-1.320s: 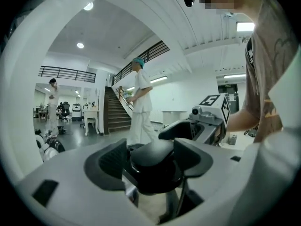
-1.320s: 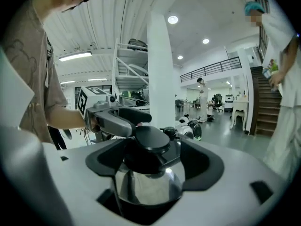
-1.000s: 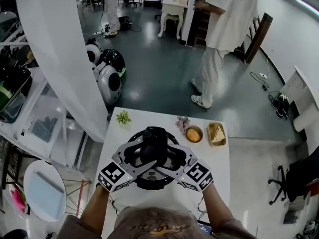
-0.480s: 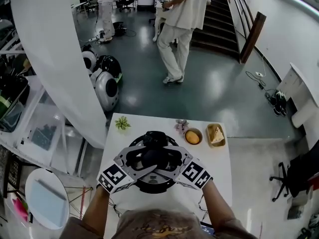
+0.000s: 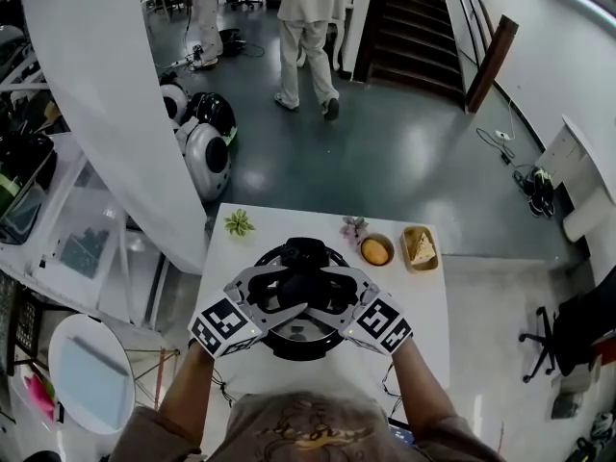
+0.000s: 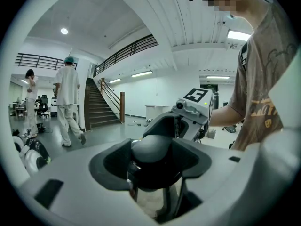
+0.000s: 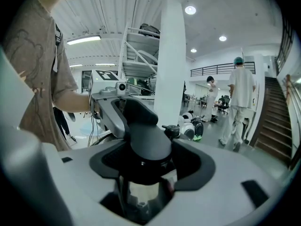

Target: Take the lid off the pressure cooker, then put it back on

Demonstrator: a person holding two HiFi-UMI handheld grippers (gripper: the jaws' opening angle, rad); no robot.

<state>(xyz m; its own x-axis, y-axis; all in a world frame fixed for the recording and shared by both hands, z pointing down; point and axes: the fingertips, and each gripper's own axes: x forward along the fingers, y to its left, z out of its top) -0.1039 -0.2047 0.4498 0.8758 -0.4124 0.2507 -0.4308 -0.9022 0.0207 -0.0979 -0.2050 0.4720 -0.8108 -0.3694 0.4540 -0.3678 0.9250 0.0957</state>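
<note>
What we'd worry about: both grippers crowd 1 rounded lid handle (image 5: pixel 304 289). The left gripper (image 6: pixel 153 163) and right gripper (image 7: pixel 150 165) come at it from opposite sides. Their jaws have just been closing around it, and the pads now look clenched right against the black knob. If the 2 pull unevenly, we think the lid (image 5: pixel 306 331) could jam in its lock or slide off that smooth knob. And if it isn't twisted free first, the whole pressure cooker (image 5: pixel 289 347) probably lifts with it and could bump the bowl (image 5: pixel 362 254).

The cooker sits mid-worktop (image 5: pixel 423 306), lid on.

Our count:
- 1 pressure cooker, 1 lid
- 2 grippers
- 1 bowl holding something orange
- 1 tray (image 5: pixel 421 268) with a wedge of food
- 1 small plant (image 5: pixel 238 224)
- 1 flower sprig (image 5: pixel 353 227)
</note>
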